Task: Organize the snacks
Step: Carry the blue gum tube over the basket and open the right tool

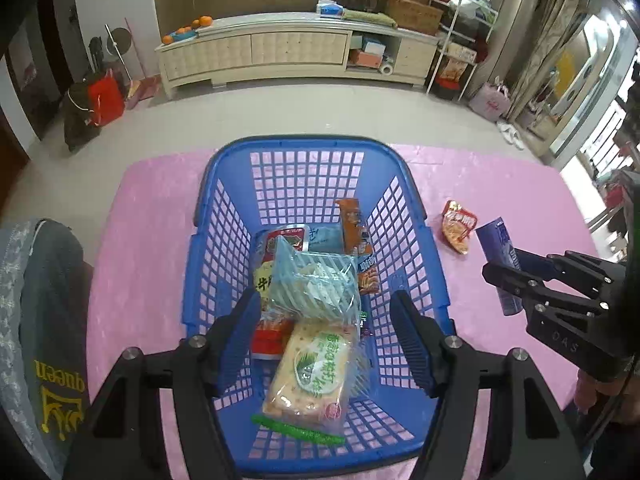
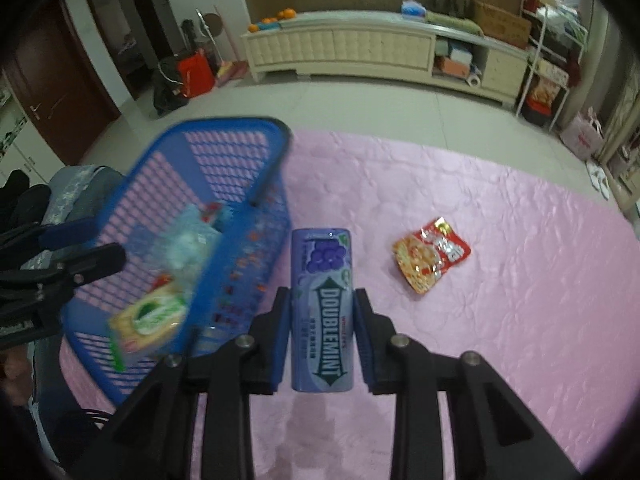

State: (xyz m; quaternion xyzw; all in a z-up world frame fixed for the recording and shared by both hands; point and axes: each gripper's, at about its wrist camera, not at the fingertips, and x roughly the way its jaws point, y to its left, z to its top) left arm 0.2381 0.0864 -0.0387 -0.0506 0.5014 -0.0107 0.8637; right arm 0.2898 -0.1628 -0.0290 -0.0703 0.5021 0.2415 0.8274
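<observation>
A blue plastic basket (image 1: 416, 216) stands on the pink tablecloth and holds several snack packs, with a cracker pack (image 1: 312, 376) and a striped clear bag (image 1: 316, 284) on top. My left gripper (image 1: 324, 320) is open above the basket, empty. My right gripper (image 2: 322, 304) is shut on a purple Doublemint gum bottle (image 2: 322, 280), held above the cloth just right of the basket (image 2: 240, 152). From the left wrist view the bottle (image 1: 498, 248) shows at the right. A red and yellow snack packet (image 2: 430, 256) lies on the cloth, also in the left wrist view (image 1: 459, 226).
The pink cloth (image 2: 500, 320) covers the table to its right and far edges. A chair back with a grey garment (image 1: 44, 320) is at the left. Beyond the table are tiled floor and a long cream cabinet (image 1: 296, 52).
</observation>
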